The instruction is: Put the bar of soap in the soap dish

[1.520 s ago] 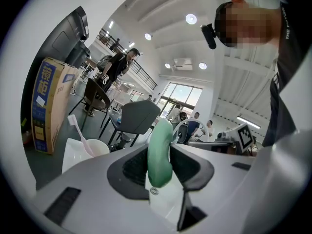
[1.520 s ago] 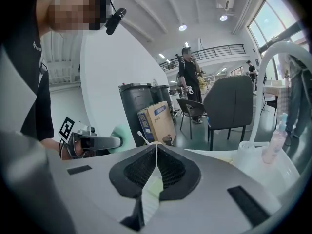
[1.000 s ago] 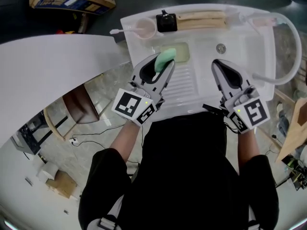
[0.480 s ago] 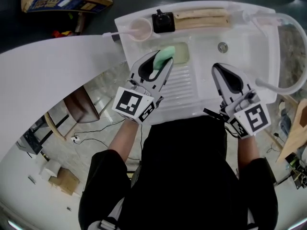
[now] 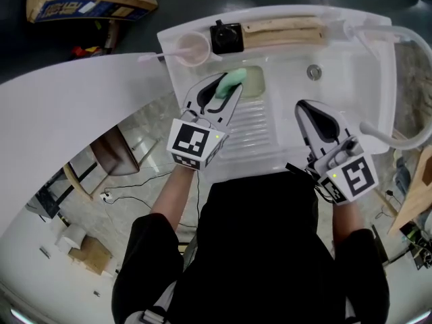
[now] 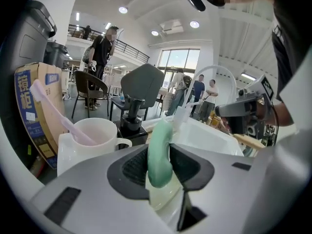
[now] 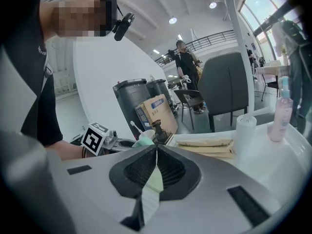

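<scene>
White washbasin [image 5: 351,52] fills 12 o'clock in head view, with my curved white tabletop [image 5: 61,106] off at 9.

Bar of soap [image 5: 234,78]: long axis runs roughly 1 to 7 o'clock in head view, far end pointing at the soap dish [image 5: 255,81]. That end overlaps the dish's 9 o'clock edge. I can't tell if it's touching.

In left gripper view it stands on its narrow edge between the pads, slightly bowed, with the pale green dish showing under it.

Look: mint green, smooth, rounded ends, no wrapper.

Left hand-held gripper [image 5: 229,86]: clamped on the soap, one pad on each broad face. It's angled nose-down over the ribbed washboard [image 5: 260,123], forearm coming in from 7 o'clock.

Right hand-held gripper [image 5: 307,108]: jaws together, nothing between them. It's at 3 o'clock of the left one, well apart, nose toward the drain [image 5: 312,71].

Mug [image 5: 192,47] with a toothbrush [image 6: 53,113] sits at 11 o'clock of the soap.
</scene>
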`<state>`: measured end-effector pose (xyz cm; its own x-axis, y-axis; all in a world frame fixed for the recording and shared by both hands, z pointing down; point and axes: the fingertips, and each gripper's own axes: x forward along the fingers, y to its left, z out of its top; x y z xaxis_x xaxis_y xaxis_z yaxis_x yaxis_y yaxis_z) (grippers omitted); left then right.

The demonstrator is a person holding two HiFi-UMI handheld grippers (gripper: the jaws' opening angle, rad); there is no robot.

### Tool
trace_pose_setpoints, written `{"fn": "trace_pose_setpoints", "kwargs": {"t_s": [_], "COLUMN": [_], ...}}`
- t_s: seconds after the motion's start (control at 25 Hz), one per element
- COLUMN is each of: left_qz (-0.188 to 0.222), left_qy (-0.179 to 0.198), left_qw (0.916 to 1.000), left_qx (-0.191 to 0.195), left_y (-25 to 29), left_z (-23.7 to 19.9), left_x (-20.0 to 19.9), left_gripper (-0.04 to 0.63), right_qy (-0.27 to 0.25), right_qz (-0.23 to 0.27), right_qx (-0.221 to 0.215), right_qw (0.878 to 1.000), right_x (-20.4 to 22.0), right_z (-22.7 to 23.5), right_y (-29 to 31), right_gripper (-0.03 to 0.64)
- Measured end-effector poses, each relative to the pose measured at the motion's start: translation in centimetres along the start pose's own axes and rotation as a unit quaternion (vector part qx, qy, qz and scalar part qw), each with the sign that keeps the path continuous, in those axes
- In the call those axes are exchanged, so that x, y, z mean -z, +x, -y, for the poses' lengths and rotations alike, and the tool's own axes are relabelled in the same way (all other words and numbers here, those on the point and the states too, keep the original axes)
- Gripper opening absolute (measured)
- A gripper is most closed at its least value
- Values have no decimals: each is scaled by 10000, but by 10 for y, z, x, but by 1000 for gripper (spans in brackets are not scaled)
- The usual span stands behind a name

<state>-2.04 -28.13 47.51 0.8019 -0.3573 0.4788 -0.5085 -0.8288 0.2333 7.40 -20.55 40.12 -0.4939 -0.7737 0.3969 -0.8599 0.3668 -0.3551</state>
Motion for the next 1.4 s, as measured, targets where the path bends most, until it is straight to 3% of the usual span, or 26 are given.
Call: {"fn": "trace_pose_setpoints", "kwargs": {"t_s": [0.2, 0.4, 0.84, 1.28, 1.4], "left_qz": [-443, -970, -2184, -2554, -2543], "left_qy": [567, 1067, 1290, 1832, 1901], "left_qw": [9974, 9895, 9665, 9481, 9468], "left_qx": [-7, 131, 397, 480, 527], "left_y": [13, 27, 55, 69, 69], "left_z": [2, 9, 5, 4, 5], "left_x": [11, 29, 78, 95, 96], "left_gripper": [126, 126, 126, 127, 127], "right_qy": [32, 75, 203, 248, 264], "right_qz": [-25, -69, -145, -150, -149], "right_qx": [-66, -163, -279, -294, -282], "right_qw": [10000, 9998, 9993, 9991, 9991], "right_x": [5, 10, 20, 22, 23], "right_z": [0, -2, 2, 5, 6], "right_y": [1, 1, 0, -1, -2], "right_gripper": [25, 25, 25, 26, 25]}}
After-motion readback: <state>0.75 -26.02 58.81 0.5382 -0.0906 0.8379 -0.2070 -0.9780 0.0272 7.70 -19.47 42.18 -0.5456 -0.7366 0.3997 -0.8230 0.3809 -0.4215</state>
